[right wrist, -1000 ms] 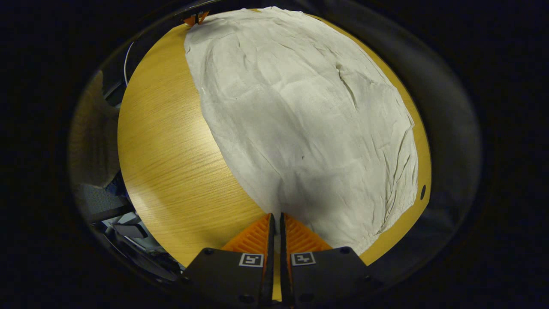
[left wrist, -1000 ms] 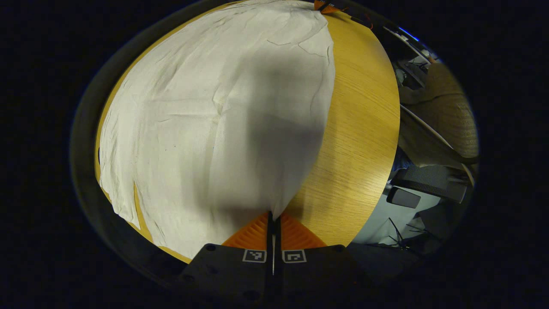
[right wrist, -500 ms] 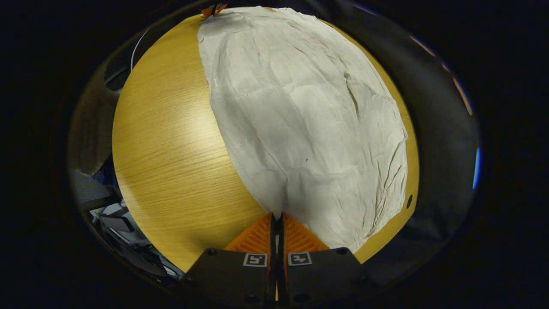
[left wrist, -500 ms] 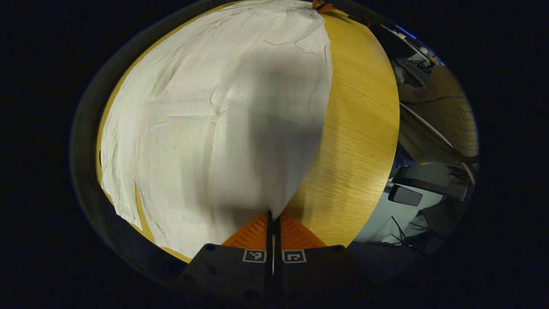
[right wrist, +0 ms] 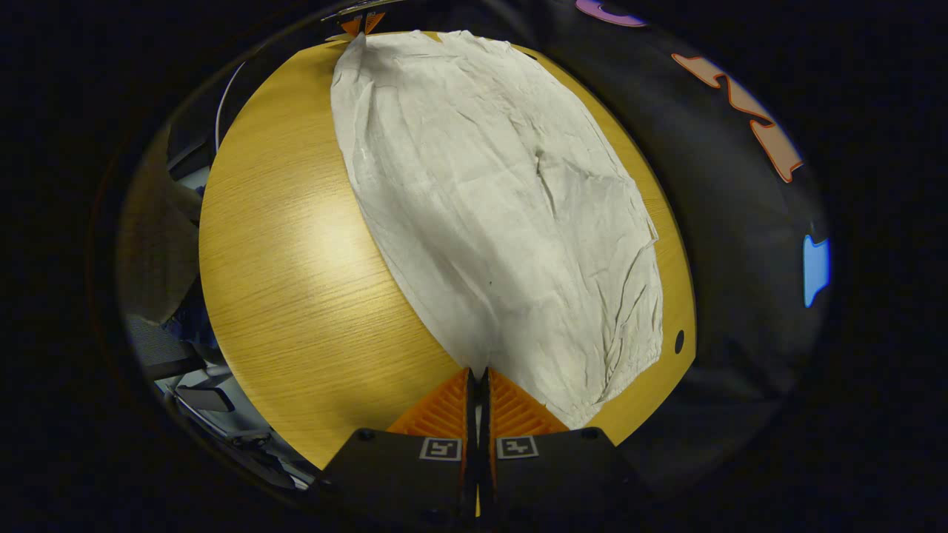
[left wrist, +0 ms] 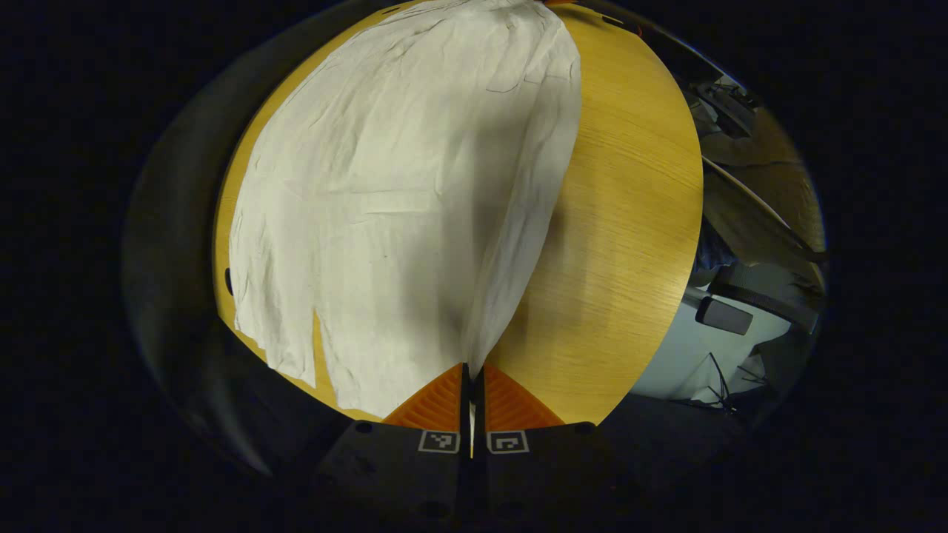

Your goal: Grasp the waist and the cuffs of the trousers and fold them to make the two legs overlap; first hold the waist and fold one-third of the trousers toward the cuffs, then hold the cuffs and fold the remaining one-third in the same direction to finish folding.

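Two tongs: my left tongs [left wrist: 472, 368] and my right tongs [right wrist: 479, 371] are each pinched closed on an edge of the trousers [left wrist: 400, 200], cloth caught between the fingers.
Trousers: pale and creased, spread over the round wooden desk [left wrist: 629, 222]; in the left gripper view the edge I hold is raised off the wood and throws a shadow on the cloth beside it.
Split: a narrow wedge of desk shows between two flaps of the cloth at the lower left of the left gripper view.
Right gripper view: the trousers [right wrist: 503, 215] run from my fingers away to the far rim of the desk [right wrist: 289, 252], where my other tongs [right wrist: 361, 22] grip the far end.
Around: dark booth wall behind the desk; a black chair [left wrist: 763, 307] and loose cables on the floor past the desk's edge.
Small hole: a dark round hole [right wrist: 679, 341] in the desk, just beside the cloth's edge.
Hard to tell: whether I hold waist or cuff; the far end is cut off at the rim in the left gripper view.
Pose: both tongs point across the desk along the cloth, low over the near rim.
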The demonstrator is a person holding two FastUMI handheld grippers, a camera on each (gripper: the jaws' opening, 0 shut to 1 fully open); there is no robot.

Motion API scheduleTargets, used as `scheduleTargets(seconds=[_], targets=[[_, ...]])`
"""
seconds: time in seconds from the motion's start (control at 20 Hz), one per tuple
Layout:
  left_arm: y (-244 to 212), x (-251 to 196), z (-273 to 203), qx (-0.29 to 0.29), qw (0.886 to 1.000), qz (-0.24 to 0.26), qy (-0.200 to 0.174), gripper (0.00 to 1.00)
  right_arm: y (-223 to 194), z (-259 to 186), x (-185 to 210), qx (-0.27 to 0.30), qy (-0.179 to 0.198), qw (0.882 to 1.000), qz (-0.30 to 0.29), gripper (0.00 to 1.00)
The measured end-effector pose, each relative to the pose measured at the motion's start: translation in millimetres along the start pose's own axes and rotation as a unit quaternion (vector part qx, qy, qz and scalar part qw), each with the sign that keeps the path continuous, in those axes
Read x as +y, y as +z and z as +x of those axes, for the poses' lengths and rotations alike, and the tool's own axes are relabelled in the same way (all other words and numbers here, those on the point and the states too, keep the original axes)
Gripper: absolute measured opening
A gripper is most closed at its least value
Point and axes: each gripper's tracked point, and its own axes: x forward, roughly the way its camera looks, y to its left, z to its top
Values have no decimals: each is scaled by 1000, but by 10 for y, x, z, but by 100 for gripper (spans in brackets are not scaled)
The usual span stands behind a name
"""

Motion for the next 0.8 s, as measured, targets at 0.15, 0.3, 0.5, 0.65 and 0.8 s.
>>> scheduleTargets(seconds=[0.15, 0.3, 0.5, 0.65, 0.8], targets=[[77, 282, -95, 15, 999, 6, 29, 0, 92, -35, -254, -13, -24, 1000, 10, 3], [135, 650, -132, 16, 998, 12, 61, 0, 157, -69, -512, -21, -39, 999, 23, 3], [283, 1006, -248, 20, 996, 15, 84, 0, 243, -26, -848, -20, -53, 998, 39, 3], [397, 1403, -297, 32, 992, 25, 117, 0, 301, 47, -1069, -21, -56, 997, 53, 3], [493, 1846, -375, 42, 988, 26, 149, 0, 385, 88, -1374, -20, -71, 995, 64, 3]])
